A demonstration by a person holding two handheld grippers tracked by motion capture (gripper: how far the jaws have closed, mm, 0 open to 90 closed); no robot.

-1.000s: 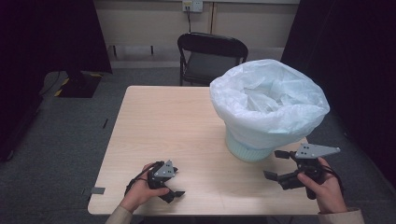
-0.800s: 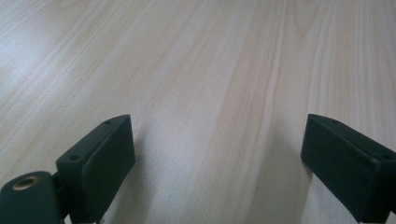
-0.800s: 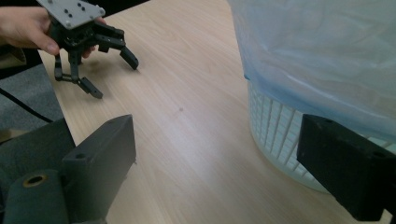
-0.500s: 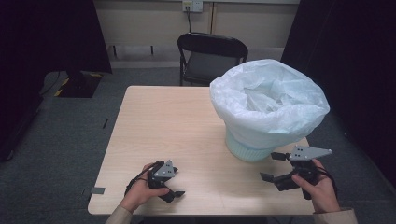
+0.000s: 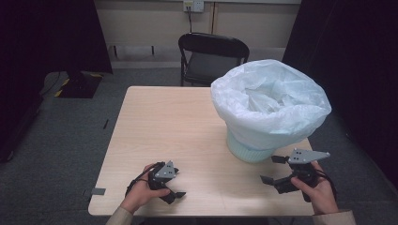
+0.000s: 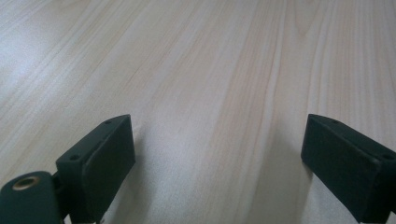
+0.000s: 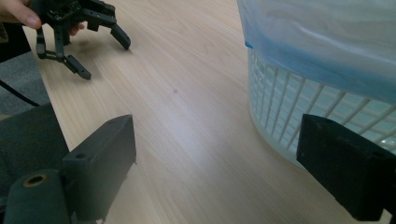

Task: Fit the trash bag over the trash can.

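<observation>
A pale mesh basket [image 5: 248, 151] lined with a white plastic bag [image 5: 270, 101] stands on the right half of the light wood table [image 5: 169, 126]. My right gripper [image 5: 268, 169] is held open just in front of the basket's base, a hand around its grip. In the right gripper view the open jaws of the right gripper [image 7: 217, 140] frame bare table, with the basket's lattice wall [image 7: 289, 112] and the bag's blue-tinged overhang [image 7: 327, 42] at right. My left gripper [image 5: 178, 183] rests open near the front edge, and its own view, with the left gripper [image 6: 217, 140] in it, looks onto bare wood.
A black folding chair [image 5: 211, 58] stands behind the table's far edge. Grey carpet surrounds the table, with dark curtains at both sides. In the right gripper view the left gripper [image 7: 105, 58] and its hand sit at the upper left.
My right gripper has drifted slightly left and toward the table's front edge, staying open. The left gripper has not moved.
</observation>
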